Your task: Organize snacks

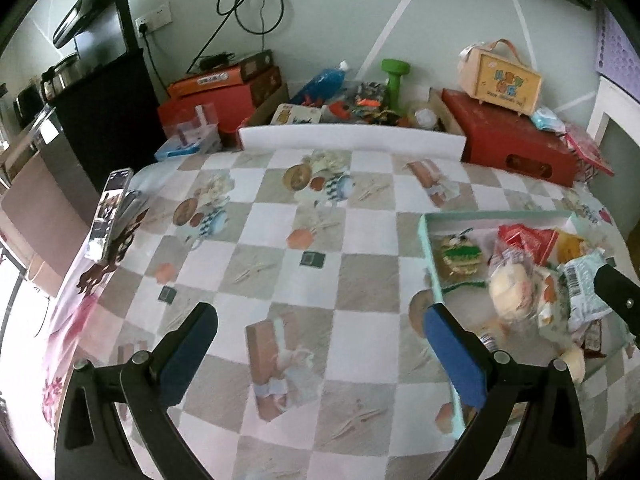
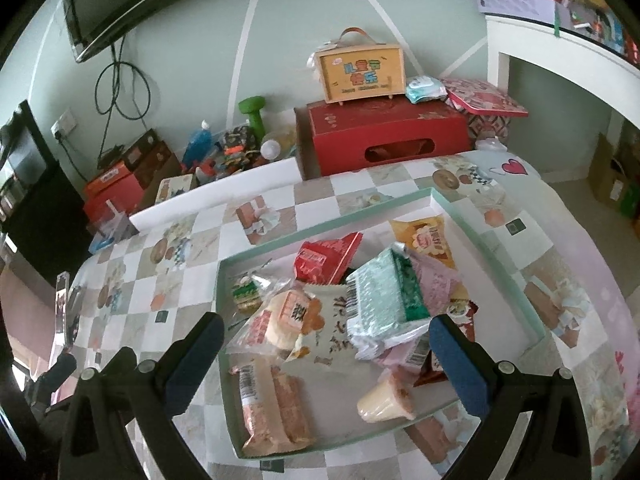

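Now both our grippers, left gripper (image 1: pixel 320 344) and right gripper (image 2: pixel 326 354), gape wide, empty; snacks heaped in the mint tray (image 2: pixel 500 252) at twelve o'clock — we risk snagging the green wafer pack (image 2: pixel 384 296), spilling neighbours.

Snack tray (image 2: pixel 496 248) on desk (image 1: pixel 280 272), right side.
Packets (image 2: pixel 380 300) lay piled in it; phone (image 1: pixel 110 216) stood at left edge; boxes (image 2: pixel 388 136) sat behind.

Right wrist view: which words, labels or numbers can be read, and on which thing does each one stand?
"儿童节快乐": wooden handled box on the red carton.
English line under it: too small to read.
Snack packets in the tray: print and barcodes blurred, unreadable.
Orange box label: unreadable.
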Tool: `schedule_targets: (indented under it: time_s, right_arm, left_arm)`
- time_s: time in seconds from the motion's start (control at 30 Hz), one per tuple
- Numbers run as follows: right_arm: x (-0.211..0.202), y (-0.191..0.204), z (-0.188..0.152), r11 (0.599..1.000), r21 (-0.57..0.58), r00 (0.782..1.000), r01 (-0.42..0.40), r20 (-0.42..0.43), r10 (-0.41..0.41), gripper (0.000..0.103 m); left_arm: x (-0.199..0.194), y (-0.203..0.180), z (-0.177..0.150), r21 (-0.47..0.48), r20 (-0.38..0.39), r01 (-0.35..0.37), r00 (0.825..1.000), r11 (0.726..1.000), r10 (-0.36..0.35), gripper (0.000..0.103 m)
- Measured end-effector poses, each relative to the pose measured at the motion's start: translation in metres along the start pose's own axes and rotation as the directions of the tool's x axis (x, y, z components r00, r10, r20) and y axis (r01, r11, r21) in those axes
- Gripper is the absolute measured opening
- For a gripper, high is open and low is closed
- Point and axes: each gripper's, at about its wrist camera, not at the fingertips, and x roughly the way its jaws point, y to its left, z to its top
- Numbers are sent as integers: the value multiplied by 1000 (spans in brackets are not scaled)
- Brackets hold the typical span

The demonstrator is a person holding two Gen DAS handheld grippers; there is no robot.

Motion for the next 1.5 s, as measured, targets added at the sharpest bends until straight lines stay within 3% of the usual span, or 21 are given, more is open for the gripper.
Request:
schedule_targets:
  time_s: [0.2, 0.53, 0.73, 1.5]
  right_arm:
    - [1, 18, -30, 998, -55, 999, -16, -47, 14, 103]
    - [-6, 34, -84, 994, -111, 995, -22, -104, 11, 103]
    - [-12, 32, -103, 993, -116, 993, -9, -122, -5, 103]
    - [1, 18, -104, 996, -90, 990, 6, -140, -18, 103]
  left_arm:
    - [8, 15, -15, -15, -80, -13, 997, 1000, 11, 103]
    - [13, 36, -54, -39, -191, 57, 980, 998, -63, 103]
    - [4, 43, -71, -41, -204, 79, 975, 996, -86, 103]
    - [17, 48, -73, -68, -248, 120, 959, 990, -133, 103]
